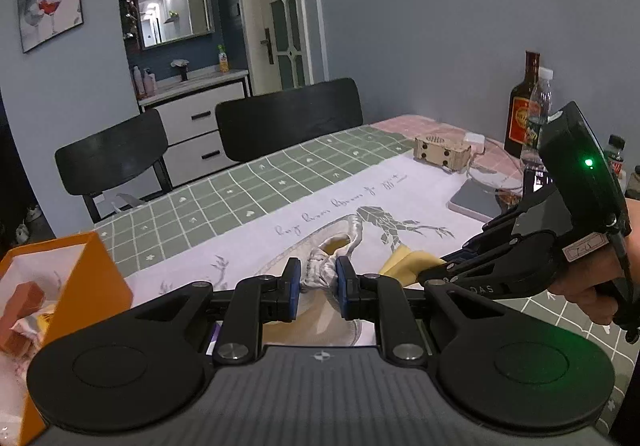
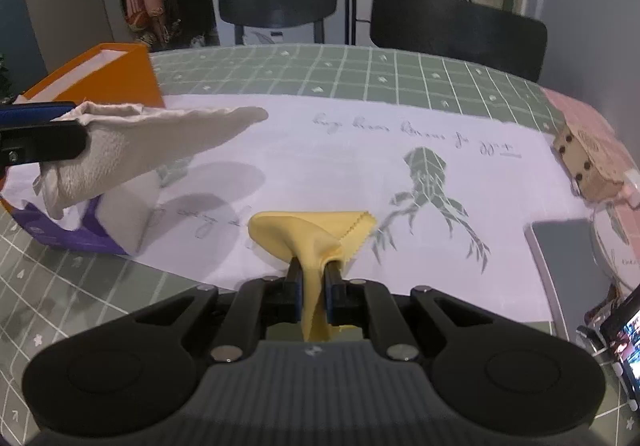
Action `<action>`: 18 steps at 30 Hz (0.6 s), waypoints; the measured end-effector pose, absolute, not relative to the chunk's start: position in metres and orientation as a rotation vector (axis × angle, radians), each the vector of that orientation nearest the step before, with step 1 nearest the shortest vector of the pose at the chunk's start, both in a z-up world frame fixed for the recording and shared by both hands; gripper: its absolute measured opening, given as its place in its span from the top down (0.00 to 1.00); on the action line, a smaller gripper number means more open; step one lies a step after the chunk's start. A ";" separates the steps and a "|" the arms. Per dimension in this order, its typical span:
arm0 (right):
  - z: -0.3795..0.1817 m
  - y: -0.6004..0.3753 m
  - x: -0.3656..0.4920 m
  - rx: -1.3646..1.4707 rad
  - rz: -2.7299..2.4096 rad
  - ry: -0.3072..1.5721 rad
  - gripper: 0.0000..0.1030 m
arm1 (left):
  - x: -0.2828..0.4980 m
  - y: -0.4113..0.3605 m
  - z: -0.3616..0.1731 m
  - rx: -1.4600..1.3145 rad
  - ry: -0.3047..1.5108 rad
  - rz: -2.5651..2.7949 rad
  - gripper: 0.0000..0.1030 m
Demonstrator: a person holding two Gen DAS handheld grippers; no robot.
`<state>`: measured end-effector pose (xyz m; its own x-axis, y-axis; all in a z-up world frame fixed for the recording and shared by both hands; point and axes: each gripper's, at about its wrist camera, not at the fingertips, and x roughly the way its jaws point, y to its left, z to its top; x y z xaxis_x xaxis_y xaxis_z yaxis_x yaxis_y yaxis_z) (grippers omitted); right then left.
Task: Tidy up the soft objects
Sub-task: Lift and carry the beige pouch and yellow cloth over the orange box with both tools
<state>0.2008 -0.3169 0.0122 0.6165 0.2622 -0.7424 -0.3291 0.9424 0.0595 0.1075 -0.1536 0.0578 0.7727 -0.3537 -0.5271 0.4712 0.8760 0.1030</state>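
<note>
My left gripper [image 1: 318, 282] is shut on a bunched beige knit cloth [image 1: 320, 270], which is lifted off the table. In the right wrist view this cloth [image 2: 160, 141] stretches rightward from the left gripper's fingers [image 2: 40, 139], above a purple and white box [image 2: 72, 234]. A yellow cloth [image 2: 308, 234] with a zigzag edge is pinched in my shut right gripper [image 2: 312, 274], its free end draped over the white tablecloth. From the left wrist view, the right gripper [image 1: 430, 272] comes in from the right with the yellow cloth [image 1: 400, 264] at its tips.
An open orange box [image 1: 92, 286] with items inside stands at the table's left end. A wooden box [image 1: 440, 153], bottles [image 1: 524, 101] and a grey flat case [image 1: 476, 199] crowd the right end. Two black chairs [image 1: 288, 117] stand behind the table.
</note>
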 end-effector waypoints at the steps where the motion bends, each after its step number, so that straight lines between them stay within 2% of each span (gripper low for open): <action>1: 0.015 -0.313 0.198 -0.087 0.348 0.832 0.92 | 0.105 -0.148 0.060 0.232 0.514 -0.450 0.80; 18: 0.066 -0.235 0.173 -0.182 0.417 0.740 0.92 | 0.086 -0.047 0.114 0.159 0.396 -0.376 0.80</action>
